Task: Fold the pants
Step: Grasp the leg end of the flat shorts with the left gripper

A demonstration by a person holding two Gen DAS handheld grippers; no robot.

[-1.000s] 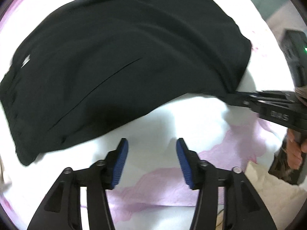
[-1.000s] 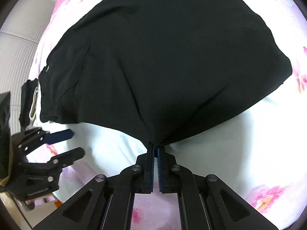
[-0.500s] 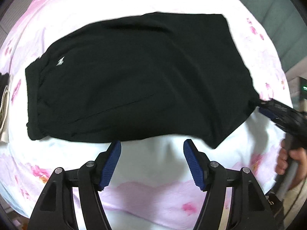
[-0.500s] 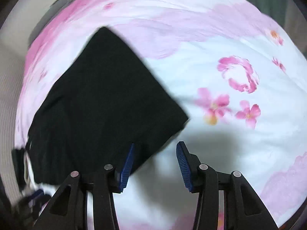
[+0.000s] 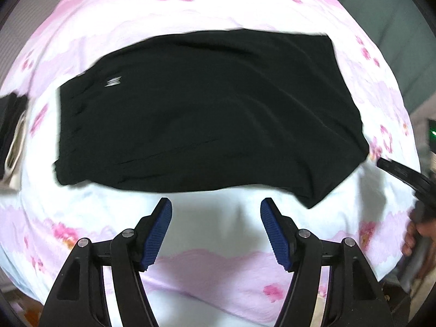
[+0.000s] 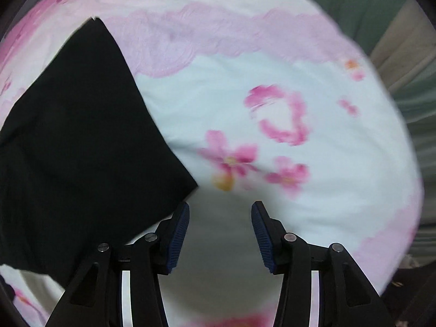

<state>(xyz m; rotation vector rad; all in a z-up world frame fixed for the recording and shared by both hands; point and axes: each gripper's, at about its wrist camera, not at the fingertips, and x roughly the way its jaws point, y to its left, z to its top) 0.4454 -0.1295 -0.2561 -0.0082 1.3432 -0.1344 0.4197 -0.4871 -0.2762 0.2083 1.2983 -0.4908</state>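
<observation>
Black pants (image 5: 207, 120) lie folded (flat); both grippers gape empty.

- Black pants (image 5: 207, 120) lie folded flat across a bed sheet (image 5: 218, 13) printed with pink flowers, a small white logo (image 5: 113, 81) near the waist end.
- The left gripper (image 5: 216, 218) hovers just short of the near edge, fingers (image 5: 158, 231) spread wide, nothing between them.
- The right gripper (image 5: 400, 171) pokes in at the right, close beside the pants' corner.

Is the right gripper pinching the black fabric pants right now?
No, the right gripper has its blue-padded jaws spread wide apart with only floral bedsheet between them, while the black fabric pants lie beside it.
</observation>
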